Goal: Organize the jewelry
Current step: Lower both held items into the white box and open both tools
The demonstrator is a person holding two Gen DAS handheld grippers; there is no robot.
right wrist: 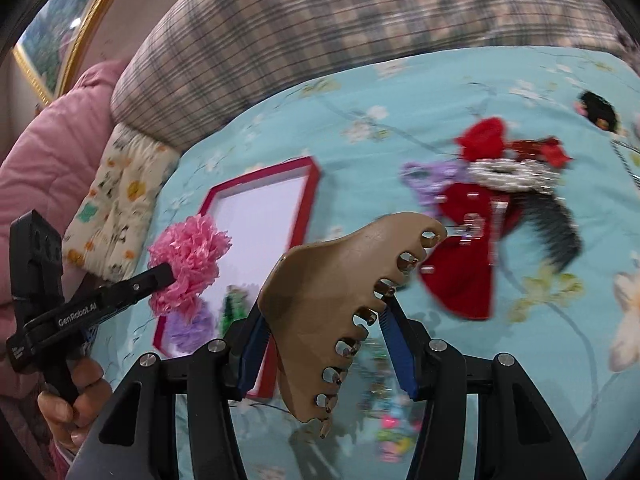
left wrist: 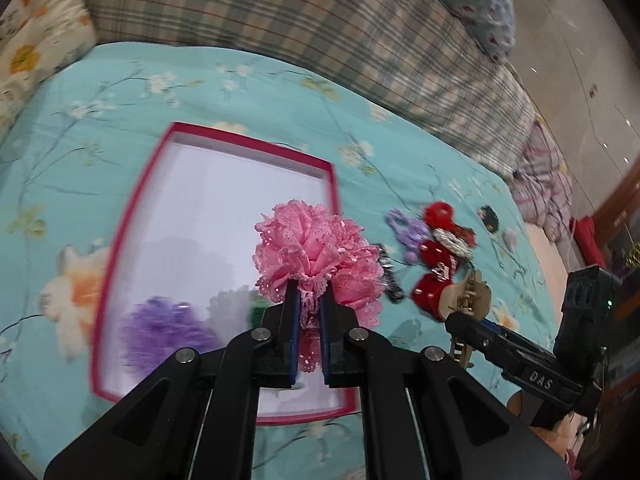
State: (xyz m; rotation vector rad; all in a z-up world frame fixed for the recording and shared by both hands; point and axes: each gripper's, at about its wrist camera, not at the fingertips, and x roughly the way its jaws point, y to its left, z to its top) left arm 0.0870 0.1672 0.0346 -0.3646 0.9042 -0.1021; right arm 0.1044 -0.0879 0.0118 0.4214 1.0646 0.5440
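My left gripper (left wrist: 307, 300) is shut on a pink lace scrunchie (left wrist: 316, 254) and holds it above the right part of a red-rimmed white tray (left wrist: 132, 216). A purple scrunchie (left wrist: 164, 330) and a green item (left wrist: 256, 312) lie in the tray's near end. My right gripper (right wrist: 324, 320) is shut on a tan claw hair clip (right wrist: 340, 308), held above the bedspread right of the tray (right wrist: 308, 200). In the right wrist view the left gripper (right wrist: 164, 274) with the pink scrunchie (right wrist: 188, 262) shows at left.
A pile of hair accessories lies on the turquoise floral bedspread (left wrist: 120, 92) right of the tray: red bows (right wrist: 472, 248), a purple piece (right wrist: 432, 178), a black comb clip (right wrist: 556, 228). A plaid quilt (left wrist: 280, 20) lies behind. Small colourful clips (right wrist: 388, 428) lie under the right gripper.
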